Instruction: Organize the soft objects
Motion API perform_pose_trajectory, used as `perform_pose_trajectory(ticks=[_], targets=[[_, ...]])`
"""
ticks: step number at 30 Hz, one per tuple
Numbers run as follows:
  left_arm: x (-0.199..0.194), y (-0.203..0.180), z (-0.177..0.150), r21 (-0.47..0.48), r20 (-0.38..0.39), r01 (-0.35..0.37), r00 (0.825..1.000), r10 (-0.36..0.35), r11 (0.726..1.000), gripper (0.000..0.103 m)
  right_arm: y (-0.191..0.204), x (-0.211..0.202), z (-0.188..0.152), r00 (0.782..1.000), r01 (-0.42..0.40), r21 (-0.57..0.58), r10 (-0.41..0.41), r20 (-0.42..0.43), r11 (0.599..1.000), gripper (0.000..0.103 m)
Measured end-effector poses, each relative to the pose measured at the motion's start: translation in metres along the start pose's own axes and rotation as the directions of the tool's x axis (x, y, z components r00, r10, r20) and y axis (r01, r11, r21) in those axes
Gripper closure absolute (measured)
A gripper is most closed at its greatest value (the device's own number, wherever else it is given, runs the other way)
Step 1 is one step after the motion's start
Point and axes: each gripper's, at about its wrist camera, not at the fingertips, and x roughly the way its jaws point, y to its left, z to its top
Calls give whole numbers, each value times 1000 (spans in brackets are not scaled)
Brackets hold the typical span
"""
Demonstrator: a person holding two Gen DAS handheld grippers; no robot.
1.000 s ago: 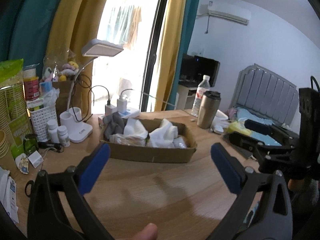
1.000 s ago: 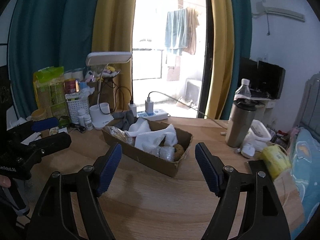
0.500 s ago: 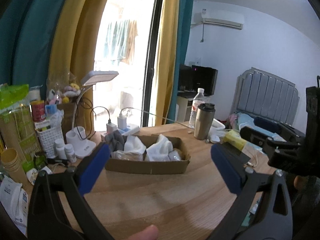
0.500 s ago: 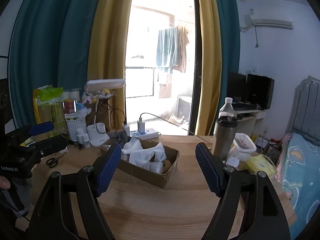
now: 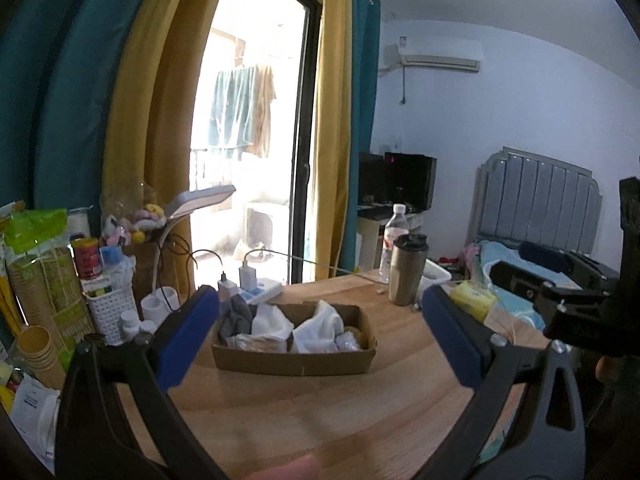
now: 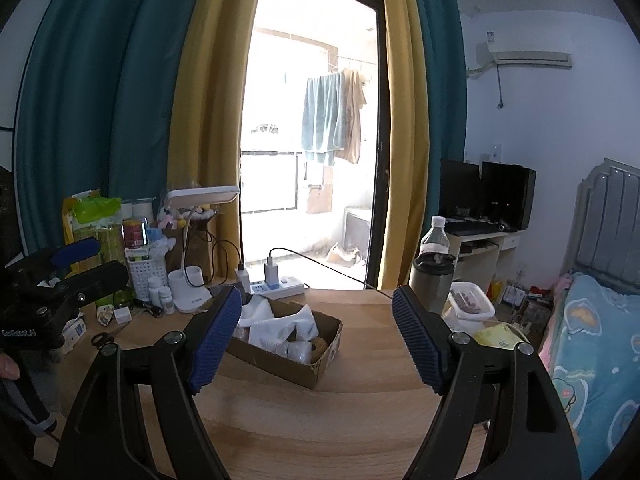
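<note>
Shallow brown cardboard box (image 5: 294, 354) sits mid-table on the light wooden tabletop (image 5: 320, 412), white folded cloths (image 5: 318, 326) and a grey cloth (image 5: 236, 316) inside it. White power strip (image 6: 276, 289) just behind the box. White desk lamp (image 6: 192, 276) and white slotted plastic basket (image 5: 110, 308) far left. Steel travel tumbler (image 5: 406, 274) right of the box, clear plastic water bottle (image 5: 394, 240) behind it.

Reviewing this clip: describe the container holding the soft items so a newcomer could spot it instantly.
Start at the wooden table before the balcony door. Near its middle lies a shallow, open brown cardboard box filled with white and grey cloths. Unlike the white lattice basket and steel tumbler nearby, it is low, wide and cardboard.
</note>
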Motion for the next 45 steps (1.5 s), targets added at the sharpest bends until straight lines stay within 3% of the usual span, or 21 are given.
perform_pose_trajectory(ticks=[45], targets=[[-2, -4, 0, 11, -14, 1, 1000, -1, 1000, 1, 0, 0, -5, 1000, 9, 8, -9, -6, 1000, 22]])
